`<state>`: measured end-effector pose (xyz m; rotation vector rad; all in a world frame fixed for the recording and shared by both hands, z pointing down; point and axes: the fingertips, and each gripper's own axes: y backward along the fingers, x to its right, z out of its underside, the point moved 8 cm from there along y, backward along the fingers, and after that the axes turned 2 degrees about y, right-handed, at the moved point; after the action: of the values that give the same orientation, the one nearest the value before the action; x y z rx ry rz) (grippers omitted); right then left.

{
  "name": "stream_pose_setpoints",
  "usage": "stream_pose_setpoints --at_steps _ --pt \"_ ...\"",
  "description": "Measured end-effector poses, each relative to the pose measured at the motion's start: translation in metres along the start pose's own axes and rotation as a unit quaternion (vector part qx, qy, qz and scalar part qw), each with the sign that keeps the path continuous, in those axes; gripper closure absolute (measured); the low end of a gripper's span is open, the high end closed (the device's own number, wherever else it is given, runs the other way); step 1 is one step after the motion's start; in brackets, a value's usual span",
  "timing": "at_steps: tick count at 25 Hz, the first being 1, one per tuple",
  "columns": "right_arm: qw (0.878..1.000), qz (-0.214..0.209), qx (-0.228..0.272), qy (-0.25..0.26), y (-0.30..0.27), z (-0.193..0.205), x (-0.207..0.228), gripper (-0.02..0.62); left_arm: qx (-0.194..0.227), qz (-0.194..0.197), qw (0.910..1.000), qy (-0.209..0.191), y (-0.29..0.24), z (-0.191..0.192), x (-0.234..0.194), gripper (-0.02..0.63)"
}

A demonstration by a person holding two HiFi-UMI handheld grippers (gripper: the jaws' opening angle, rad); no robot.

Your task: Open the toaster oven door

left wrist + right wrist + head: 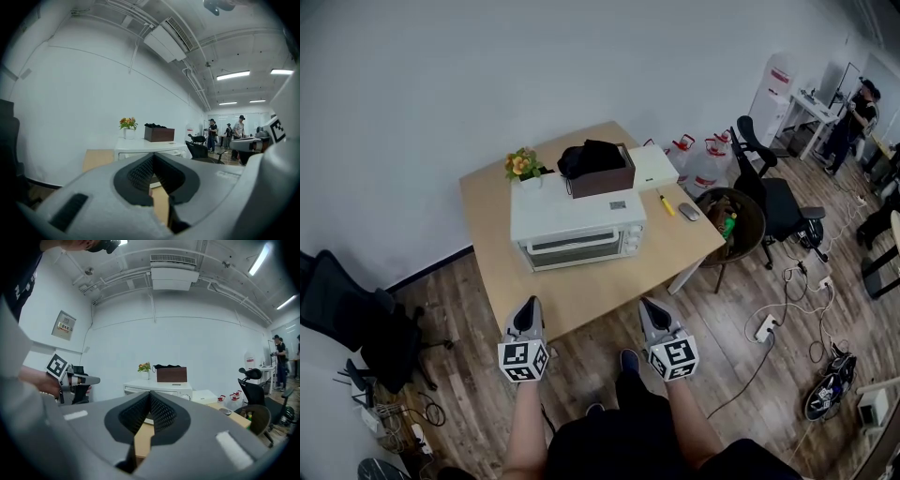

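Head view: the toaster oven (pixel 578 230), door shut, stands toward the table's (pixel 600 286) left edge. On it sits a brown box (pixel 602 178) holding something black, hard to identify. Left gripper view: the left gripper (pixel 153 158) has its jaws pressed together, empty. Right gripper view: the right gripper (pixel 150 395) is likewise closed, its jaws masking the oven's front.

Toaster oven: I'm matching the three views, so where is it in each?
Head view: oven at centre, on the table.
Left gripper view: oven just below centre.
Right gripper view: oven just below centre.
Shared landmark: brown box on the oven, in all three.
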<state>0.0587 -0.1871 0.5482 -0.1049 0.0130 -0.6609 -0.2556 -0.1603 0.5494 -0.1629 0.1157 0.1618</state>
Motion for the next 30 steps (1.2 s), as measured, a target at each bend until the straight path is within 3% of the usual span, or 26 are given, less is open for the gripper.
stream_pose_setpoints --at_steps 6,13,23,30 --pt "0.999 -0.006 -0.013 0.03 -0.011 0.003 0.006 0.594 -0.001 -0.001 1.0 -0.009 -0.031 -0.01 -0.005 0.611" --pt "0.999 -0.026 -0.014 0.026 -0.018 0.005 0.007 0.594 -0.015 -0.004 0.9998 -0.016 -0.069 -0.012 -0.016 0.611" --pt "0.998 -0.035 -0.036 0.034 -0.024 0.016 0.012 0.594 -0.039 -0.011 0.9992 0.003 -0.126 -0.008 -0.035 0.611" --pt "0.998 -0.036 -0.043 0.04 -0.03 0.019 0.015 0.592 -0.064 -0.019 0.9975 -0.022 -0.148 -0.006 -0.054 0.611"
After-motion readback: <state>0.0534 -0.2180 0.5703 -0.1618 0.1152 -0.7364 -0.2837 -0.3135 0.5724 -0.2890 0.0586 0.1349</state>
